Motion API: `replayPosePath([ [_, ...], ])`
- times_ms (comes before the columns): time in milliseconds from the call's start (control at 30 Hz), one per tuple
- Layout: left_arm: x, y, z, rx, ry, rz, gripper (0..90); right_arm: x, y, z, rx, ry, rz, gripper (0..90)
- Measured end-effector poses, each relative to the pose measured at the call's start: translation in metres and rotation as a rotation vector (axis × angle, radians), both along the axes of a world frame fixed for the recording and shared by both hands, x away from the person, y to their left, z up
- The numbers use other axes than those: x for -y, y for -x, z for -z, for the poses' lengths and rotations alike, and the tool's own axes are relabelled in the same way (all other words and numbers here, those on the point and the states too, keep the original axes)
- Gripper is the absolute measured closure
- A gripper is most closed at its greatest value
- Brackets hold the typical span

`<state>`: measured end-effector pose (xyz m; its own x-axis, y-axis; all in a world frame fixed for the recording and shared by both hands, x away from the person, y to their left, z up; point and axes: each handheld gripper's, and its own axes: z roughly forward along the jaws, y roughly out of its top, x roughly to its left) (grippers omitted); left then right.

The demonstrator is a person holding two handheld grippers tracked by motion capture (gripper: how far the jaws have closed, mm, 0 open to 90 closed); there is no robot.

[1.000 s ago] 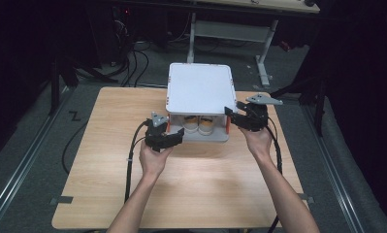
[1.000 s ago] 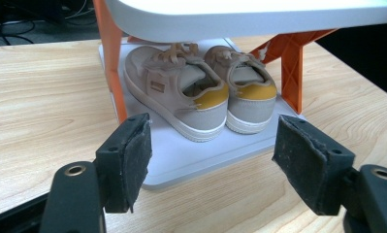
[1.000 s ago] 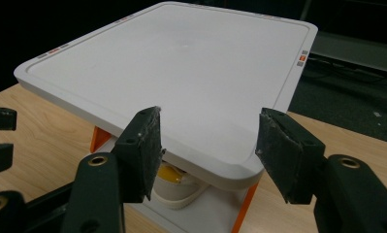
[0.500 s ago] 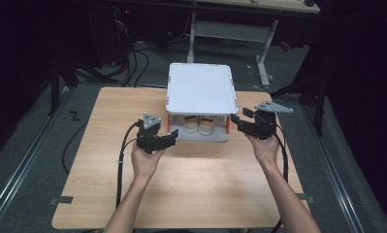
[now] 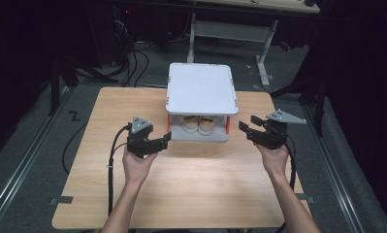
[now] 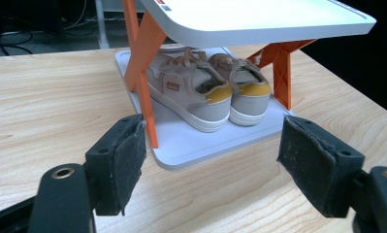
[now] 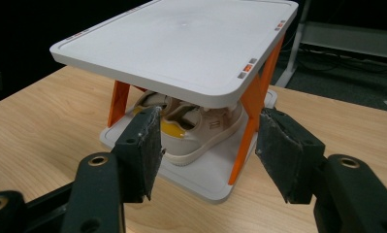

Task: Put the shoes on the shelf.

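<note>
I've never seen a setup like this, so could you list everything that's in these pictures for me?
shoe rack: one, white shelves on orange legs, at the far middle of the table.
shoes: two, beige with yellow heel patches, side by side on the rack's lower shelf, heels toward the person.
table: one, light wood, under everything.
desk frame: one, white, on the floor beyond the table.
cables: several, black, on the floor at the far left.
left gripper: one, black, left of the rack, fingers open, holding nothing.
right gripper: one, black, right of the rack, fingers open, holding nothing.
hands: two, one behind each gripper.
</note>
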<state>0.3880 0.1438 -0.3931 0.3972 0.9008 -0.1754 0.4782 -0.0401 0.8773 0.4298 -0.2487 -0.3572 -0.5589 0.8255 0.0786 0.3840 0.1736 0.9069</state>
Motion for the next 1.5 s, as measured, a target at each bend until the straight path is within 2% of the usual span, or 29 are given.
replayPosePath([
  [533, -0.016, 0.016, 0.004, -0.002, 0.012, -0.013, 24.7, 0.027, 0.024, 0.014, 0.0, -0.045, 0.023, 42.4],
  [767, -0.02, 0.023, 0.008, -0.007, -0.005, -0.008, 24.6, 0.035, 0.035, 0.022, -0.001, -0.048, 0.026, 42.4],
  [1200, -0.024, 0.035, 0.019, -0.037, -0.014, 0.002, 24.5, 0.049, 0.051, 0.044, -0.036, -0.063, 0.039, 42.3],
  [1500, -0.028, 0.041, 0.033, -0.064, -0.012, -0.001, 24.5, 0.052, 0.058, 0.063, -0.067, -0.071, 0.044, 42.1],
])
